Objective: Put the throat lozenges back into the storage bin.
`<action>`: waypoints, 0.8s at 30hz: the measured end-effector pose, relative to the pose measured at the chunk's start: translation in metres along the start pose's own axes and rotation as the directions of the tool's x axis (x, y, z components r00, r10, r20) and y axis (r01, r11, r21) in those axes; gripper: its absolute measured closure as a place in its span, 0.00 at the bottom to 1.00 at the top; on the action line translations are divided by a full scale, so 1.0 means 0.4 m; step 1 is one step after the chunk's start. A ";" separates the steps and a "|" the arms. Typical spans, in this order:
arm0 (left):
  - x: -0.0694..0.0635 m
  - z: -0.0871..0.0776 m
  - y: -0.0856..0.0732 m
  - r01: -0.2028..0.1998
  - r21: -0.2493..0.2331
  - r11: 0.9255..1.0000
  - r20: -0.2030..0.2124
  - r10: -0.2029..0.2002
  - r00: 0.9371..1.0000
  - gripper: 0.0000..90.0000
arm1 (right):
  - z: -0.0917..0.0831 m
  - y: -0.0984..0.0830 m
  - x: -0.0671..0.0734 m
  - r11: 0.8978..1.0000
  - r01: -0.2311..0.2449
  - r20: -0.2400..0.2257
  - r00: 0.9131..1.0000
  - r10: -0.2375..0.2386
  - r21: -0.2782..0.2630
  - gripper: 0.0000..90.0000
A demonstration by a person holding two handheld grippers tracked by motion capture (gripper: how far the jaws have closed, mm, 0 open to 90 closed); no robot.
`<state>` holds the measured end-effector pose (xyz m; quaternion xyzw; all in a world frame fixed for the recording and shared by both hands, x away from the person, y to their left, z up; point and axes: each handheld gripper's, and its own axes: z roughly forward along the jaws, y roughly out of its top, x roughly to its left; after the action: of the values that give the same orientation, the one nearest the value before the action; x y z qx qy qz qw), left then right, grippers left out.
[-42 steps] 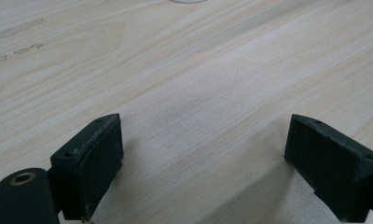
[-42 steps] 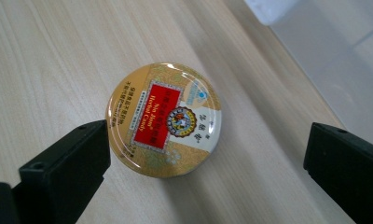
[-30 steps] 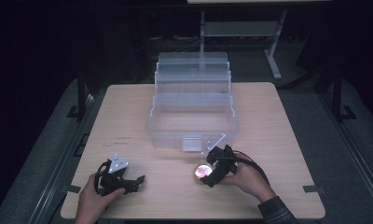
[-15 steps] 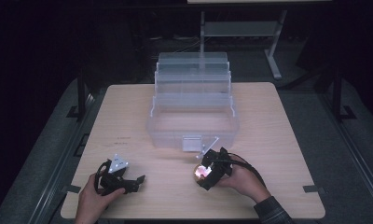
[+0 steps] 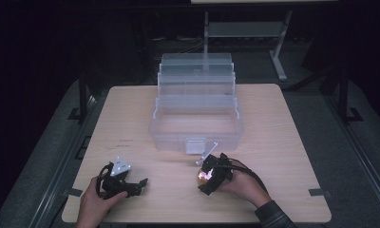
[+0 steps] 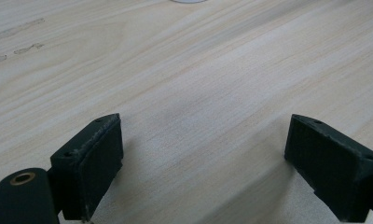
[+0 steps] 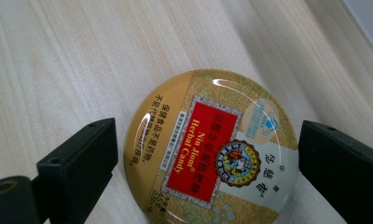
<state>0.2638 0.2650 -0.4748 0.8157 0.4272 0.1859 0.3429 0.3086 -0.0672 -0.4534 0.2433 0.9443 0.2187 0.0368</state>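
Round gold candy tin [image 7: 211,149], labelled "Nin Jiom Herbal Candy", flat on desk [image 5: 283,142] near front edge, bare wood around. Right claw [image 7: 208,163] closing, straddling it, small gaps remaining. Left claw [image 6: 203,163] wide, empty.

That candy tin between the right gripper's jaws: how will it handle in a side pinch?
The tin looks rigid, so it likely won't deform. Its glossy, curved rim may slip from the pads. It lies flat, so it will probably slide rather than roll if nudged.
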 end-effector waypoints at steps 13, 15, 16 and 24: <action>0.000 0.000 0.000 0.000 -0.001 1.000 0.000 0.000 1.000 0.12 | -0.002 -0.002 -0.001 1.000 -0.003 0.013 1.000 0.003 0.001 0.15; 0.000 0.000 0.000 0.000 -0.001 1.000 0.000 0.000 1.000 0.12 | -0.002 -0.002 0.000 1.000 -0.001 0.013 1.000 0.001 0.006 0.17; 0.000 0.000 0.000 0.000 -0.001 1.000 0.000 0.000 1.000 0.12 | -0.001 -0.002 0.000 1.000 0.004 0.015 1.000 -0.004 0.008 0.18; 0.000 0.000 0.000 0.000 -0.001 1.000 0.000 0.000 1.000 0.12 | -0.003 -0.002 0.004 1.000 0.007 0.022 1.000 -0.008 0.006 0.22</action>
<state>0.2638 0.2649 -0.4749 0.8154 0.4273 0.1862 0.3434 0.3066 -0.0676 -0.4526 0.2423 0.9454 0.2130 0.0473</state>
